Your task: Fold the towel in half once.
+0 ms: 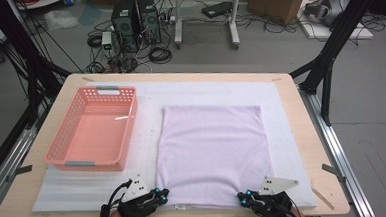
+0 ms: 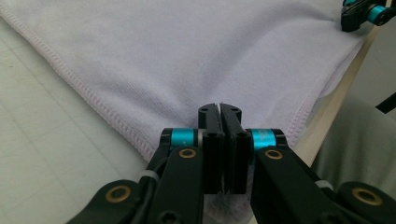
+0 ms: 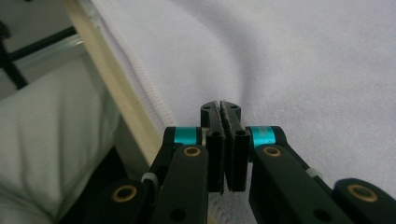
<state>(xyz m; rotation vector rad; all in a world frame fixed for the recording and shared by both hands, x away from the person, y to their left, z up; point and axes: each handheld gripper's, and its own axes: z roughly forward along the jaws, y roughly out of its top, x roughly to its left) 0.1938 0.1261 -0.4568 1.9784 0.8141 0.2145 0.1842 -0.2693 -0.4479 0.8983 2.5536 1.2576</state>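
Lilac towel (image 1: pixel 212 155) lies flat on the table (image 1: pixel 302 133), held at both near corners.
Left gripper (image 1: pixel 161 192) and right gripper (image 1: pixel 242 198) are each closed tight on a near corner; the towel's long axis runs away from them, toward the far edge.

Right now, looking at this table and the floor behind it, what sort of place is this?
Most likely a lab or workshop set up for recording handling tasks. Computer towers and tangled cables sit on the floor, black frame struts flank the table, and cardboard boxes stand behind.

Lilac towel (image 1: pixel 212 155) flat; left gripper (image 1: pixel 161 194), right gripper (image 1: pixel 244 199) at near corners.
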